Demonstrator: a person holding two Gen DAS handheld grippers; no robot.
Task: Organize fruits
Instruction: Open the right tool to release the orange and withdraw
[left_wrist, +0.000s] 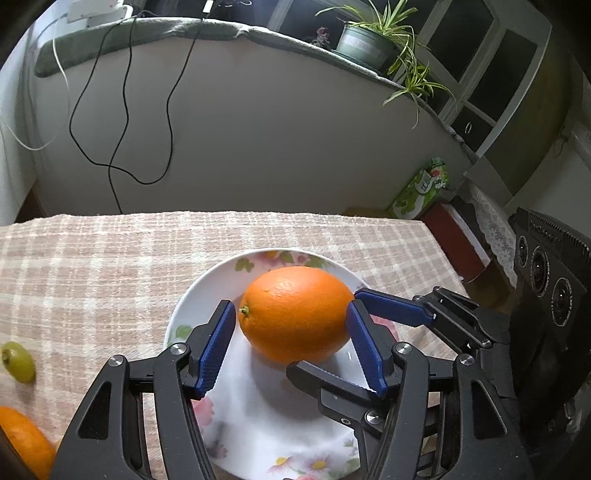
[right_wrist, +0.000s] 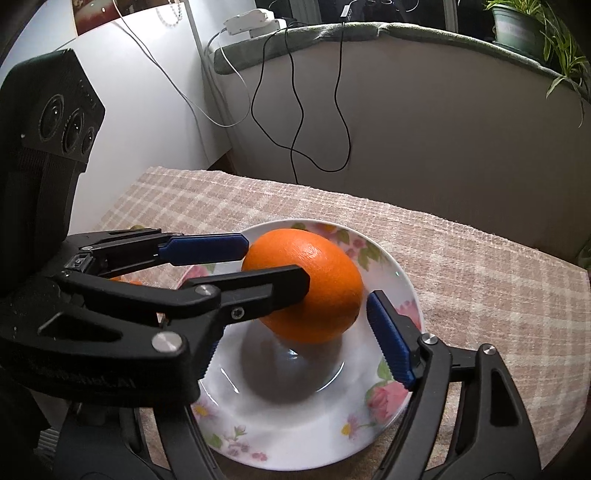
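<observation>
Checked tablecloth (left_wrist: 110, 258): orange (left_wrist: 295, 314) on floral plate (left_wrist: 207, 295), between parted left gripper (left_wrist: 291, 332) and right gripper (right_wrist: 332, 295) pads; neither visibly gripping.

1. The orange (left_wrist: 295, 314) has a finely pitted, slightly shiny peel.
2. The plate (right_wrist: 317, 435) looks like glazed china, smooth and glossy, with printed flowers.
3. The tablecloth (left_wrist: 110, 266) is woven checked cloth, coarse and matt.
4. The left gripper (left_wrist: 291, 343) has matt black plastic arms, ribbed blue rubbery pads and bright metal pivot pins.
5. The right gripper (right_wrist: 338, 317) is made the same way: matt black plastic, a ribbed blue pad, shiny metal pins.
6. The grape (left_wrist: 17, 362) has smooth, faintly glossy skin.
7. The cables (left_wrist: 125, 110) have smooth black sheathing.
</observation>
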